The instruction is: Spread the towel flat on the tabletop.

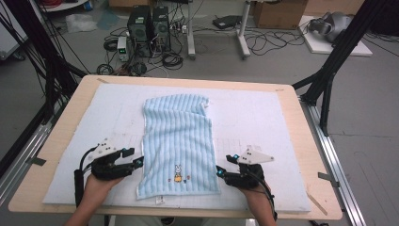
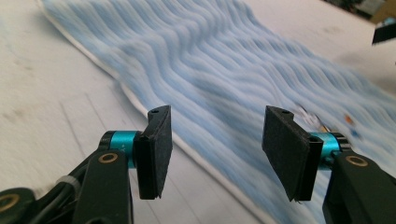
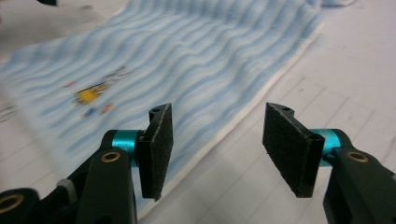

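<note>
1. Your left gripper (image 1: 139, 162) sat at the towel's (image 1: 178, 141) nine o'clock edge, jaws apart with nothing between the pads (image 2: 158, 149); the white hem ran just beyond them.
2. Your right gripper (image 1: 220, 172) mirrored it at the four o'clock side, jaws likewise spread and empty, the towel's edge lying just past the left pad (image 3: 158, 147).
3. The towel lay flat on the white mat (image 1: 263, 141) in the middle of the table (image 1: 310, 155), long axis running twelve to six, with the rabbit print (image 1: 178, 173) near the six o'clock hem and the twelve o'clock end doubled over a little at the one o'clock corner.
4. Both tools looked clear of the cloth, so my read was that you stood between grips, with the next hold yet to be chosen.
5. To do that well, you wanted both grippers at matching points on opposite long edges, so the cloth would travel square rather than skewing.
6. You needed each lower pad to slide under the hem against the mat, catching all the layers, not just the top pile.
7. The rumple at one o'clock deserved smoothing, or any fold would have carried it inside.
8. The tag (image 1: 160, 200) at six o'clock served as a handy check on alignment.
</note>
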Demonstrator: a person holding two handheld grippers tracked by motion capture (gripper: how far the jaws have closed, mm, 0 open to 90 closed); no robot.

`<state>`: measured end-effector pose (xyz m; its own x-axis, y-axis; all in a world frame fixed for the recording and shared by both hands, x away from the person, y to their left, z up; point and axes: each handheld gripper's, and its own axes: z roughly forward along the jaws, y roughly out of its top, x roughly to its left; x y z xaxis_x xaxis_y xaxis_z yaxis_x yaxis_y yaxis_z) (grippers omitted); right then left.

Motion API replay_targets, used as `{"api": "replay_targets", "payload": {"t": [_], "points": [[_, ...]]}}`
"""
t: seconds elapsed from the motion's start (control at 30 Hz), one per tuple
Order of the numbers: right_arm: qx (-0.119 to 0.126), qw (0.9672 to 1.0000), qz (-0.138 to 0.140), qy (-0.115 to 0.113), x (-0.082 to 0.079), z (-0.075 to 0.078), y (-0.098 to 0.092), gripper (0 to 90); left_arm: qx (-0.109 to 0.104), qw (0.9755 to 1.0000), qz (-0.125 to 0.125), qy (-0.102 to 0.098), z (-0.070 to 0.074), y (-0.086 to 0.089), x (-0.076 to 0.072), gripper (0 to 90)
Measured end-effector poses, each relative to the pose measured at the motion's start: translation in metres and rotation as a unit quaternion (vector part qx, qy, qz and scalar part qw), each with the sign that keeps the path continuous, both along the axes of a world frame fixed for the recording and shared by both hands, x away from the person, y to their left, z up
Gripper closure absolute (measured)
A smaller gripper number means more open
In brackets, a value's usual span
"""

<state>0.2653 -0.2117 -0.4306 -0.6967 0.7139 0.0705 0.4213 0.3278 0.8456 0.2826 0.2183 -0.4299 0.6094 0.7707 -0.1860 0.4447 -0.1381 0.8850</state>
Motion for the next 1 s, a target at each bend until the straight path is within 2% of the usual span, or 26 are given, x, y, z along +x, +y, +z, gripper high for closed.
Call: {"api": "replay_targets", "payload": {"t": [0.07, 0.1, 0.17, 0.27, 0.37, 0.43, 0.6, 0.67, 0.7, 0.73, 0.77, 0.83, 0.9, 1.0], "points": [[-0.005, 1.0, -0.007, 0.0, 0.013, -0.002, 0.005, 41.8, -0.005, 1.0, 0.006, 0.003, -0.001, -0.002, 0.012, 43.0], [-0.008, 0.9999, -0.01, -0.001, 0.019, -0.003, 0.008, 42.0, -0.001, 1.0, 0.006, 0.005, -0.002, -0.004, 0.017, 43.0], [-0.018, 0.9996, -0.017, 0.011, 0.029, -0.005, 0.012, 43.0, 0.009, 0.9999, 0.006, 0.008, -0.005, -0.007, 0.024, 42.9], [-0.042, 0.9989, -0.017, 0.014, 0.036, -0.008, 0.018, 45.3, 0.022, 0.9996, 0.001, 0.017, -0.01, -0.012, 0.033, 42.9], [-0.043, 0.9989, -0.01, 0.015, 0.043, -0.009, 0.02, 46.2, 0.031, 0.9994, 0.002, 0.018, -0.014, -0.015, 0.042, 42.9], [-0.035, 0.9992, -0.007, 0.018, 0.049, -0.008, 0.022, 48.7, 0.036, 0.9993, 0.002, 0.015, -0.017, -0.017, 0.046, 43.1], [-0.042, 0.9987, 0.01, 0.027, 0.062, -0.011, 0.032, 53.9, 0.063, 0.9975, -0.008, 0.029, -0.019, -0.026, 0.056, 44.3], [-0.058, 0.9976, 0.021, 0.034, 0.064, -0.015, 0.036, 60.0, 0.096, 0.9945, -0.022, 0.037, -0.021, -0.032, 0.057, 48.0], [-0.069, 0.9965, 0.027, 0.039, 0.065, -0.019, 0.04, 63.5, 0.108, 0.9932, -0.027, 0.035, -0.021, -0.034, 0.057, 53.1], [-0.067, 0.9966, 0.027, 0.038, 0.065, -0.019, 0.041, 67.5, 0.126, 0.9912, -0.033, 0.025, -0.021, -0.038, 0.055, 58.1], [-0.07, 0.9961, 0.035, 0.04, 0.065, -0.018, 0.041, 76.8, 0.126, 0.9909, -0.041, 0.023, -0.021, -0.039, 0.055, 66.6], [-0.066, 0.9958, 0.045, 0.044, 0.064, -0.018, 0.041, 81.8, 0.12, 0.9912, -0.049, 0.028, -0.02, -0.039, 0.052, 78.0], [-0.073, 0.9948, 0.054, 0.046, 0.061, -0.016, 0.042, 84.4, 0.112, 0.9917, -0.054, 0.033, -0.02, -0.037, 0.048, 82.0], [-0.072, 0.9936, 0.069, 0.053, 0.054, -0.015, 0.041, 85.2, 0.089, 0.9926, -0.064, 0.051, -0.021, -0.032, 0.041, 82.7]]}}
